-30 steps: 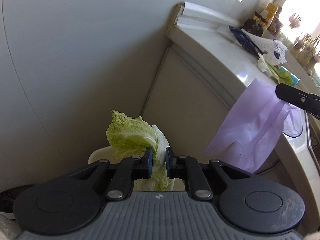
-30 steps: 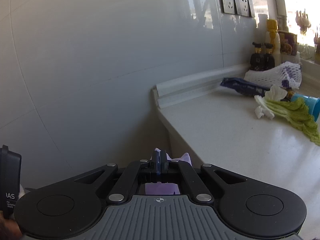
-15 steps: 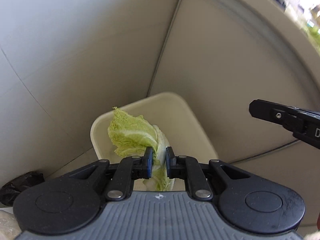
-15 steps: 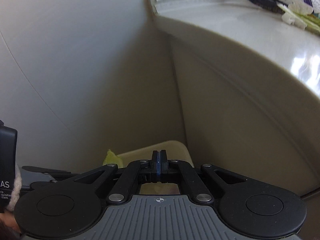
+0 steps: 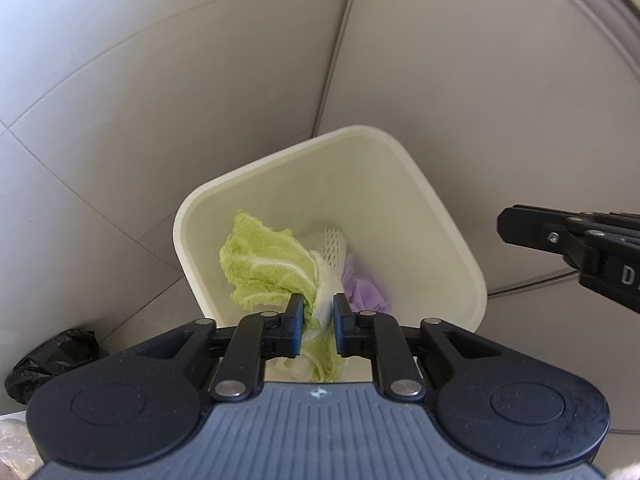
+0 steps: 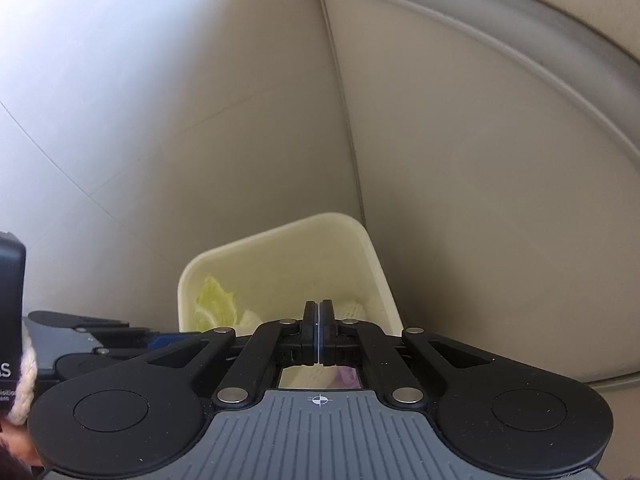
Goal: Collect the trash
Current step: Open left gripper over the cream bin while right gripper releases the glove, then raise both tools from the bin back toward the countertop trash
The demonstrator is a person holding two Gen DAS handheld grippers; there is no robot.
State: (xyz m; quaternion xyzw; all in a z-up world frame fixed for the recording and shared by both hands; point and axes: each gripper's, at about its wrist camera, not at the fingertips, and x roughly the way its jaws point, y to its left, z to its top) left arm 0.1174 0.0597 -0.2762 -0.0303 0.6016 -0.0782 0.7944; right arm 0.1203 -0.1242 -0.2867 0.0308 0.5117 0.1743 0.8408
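Note:
My left gripper (image 5: 316, 316) is shut on a green and white cabbage leaf (image 5: 272, 268) and holds it over the open cream trash bin (image 5: 400, 152). Inside the bin lie a purple glove (image 5: 366, 290) and a white foam net (image 5: 334, 246). My right gripper (image 6: 318, 322) is shut with nothing between its fingers, above the bin's near edge; it also shows in the left wrist view (image 5: 576, 240) at the right. The bin (image 6: 280, 236) and the cabbage leaf (image 6: 214, 300) also show in the right wrist view.
The bin stands on the floor in a corner between a tiled wall (image 5: 160, 60) and a cabinet side (image 5: 480, 80). A black plastic bag (image 5: 52, 356) lies on the floor at the left. The counter edge (image 6: 520, 24) curves above.
Both grippers tilted down toward the bin. The purple glove left my right gripper and now lies in the bin. The left gripper still holds the cabbage leaf.

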